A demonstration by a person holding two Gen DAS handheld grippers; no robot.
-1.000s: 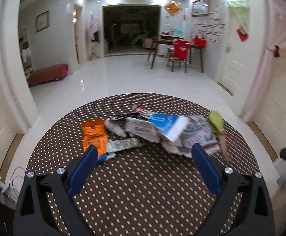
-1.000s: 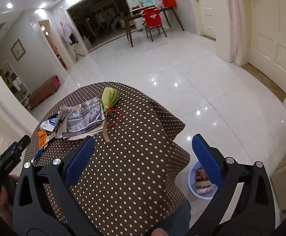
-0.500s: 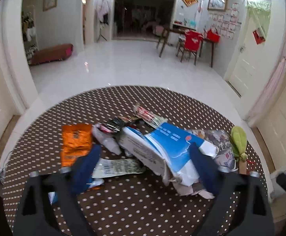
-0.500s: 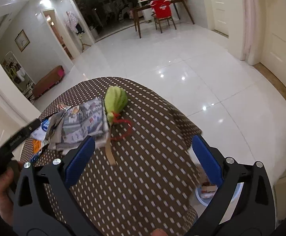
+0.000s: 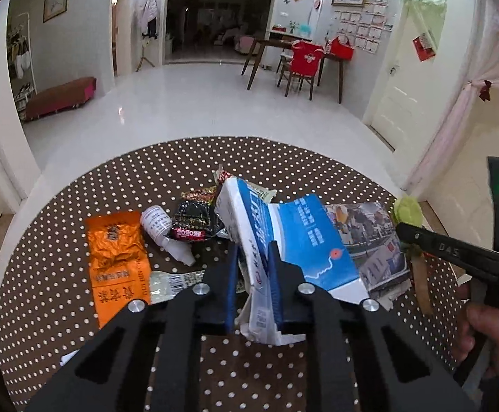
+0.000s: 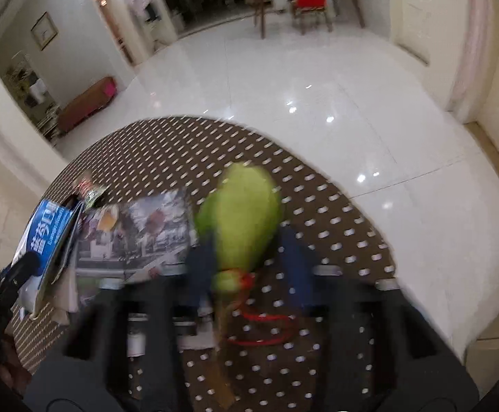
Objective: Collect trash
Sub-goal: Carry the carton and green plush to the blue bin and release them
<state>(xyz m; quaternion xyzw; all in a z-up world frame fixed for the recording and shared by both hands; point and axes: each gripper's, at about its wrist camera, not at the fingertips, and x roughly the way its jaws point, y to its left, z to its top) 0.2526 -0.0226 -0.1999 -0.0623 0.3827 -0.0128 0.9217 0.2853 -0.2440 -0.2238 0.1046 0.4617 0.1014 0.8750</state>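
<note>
My left gripper (image 5: 253, 250) is shut on the edge of a crumpled blue and white paper carton (image 5: 294, 237) in the trash pile on the brown dotted table (image 5: 249, 370). Around it lie an orange packet (image 5: 115, 257), a small white bottle (image 5: 165, 230), a black wrapper (image 5: 194, 219) and a newspaper (image 5: 369, 237). My right gripper (image 6: 246, 247) straddles a green fan-shaped thing (image 6: 241, 213) with a red cord (image 6: 266, 319); its jaws are partly closed around it and blurred. The carton (image 6: 48, 230) and newspaper (image 6: 139, 233) show left of it.
The round table's far edge (image 6: 284, 147) drops to a shiny white floor. A dining table with a red-covered chair (image 5: 304, 65) stands far back. The right gripper's body (image 5: 455, 250) and the hand holding it show at the right of the left wrist view.
My left gripper moved down onto the pile and closed on the blue and white carton. My right gripper moved forward to the green thing and its jaws narrowed around it.
</note>
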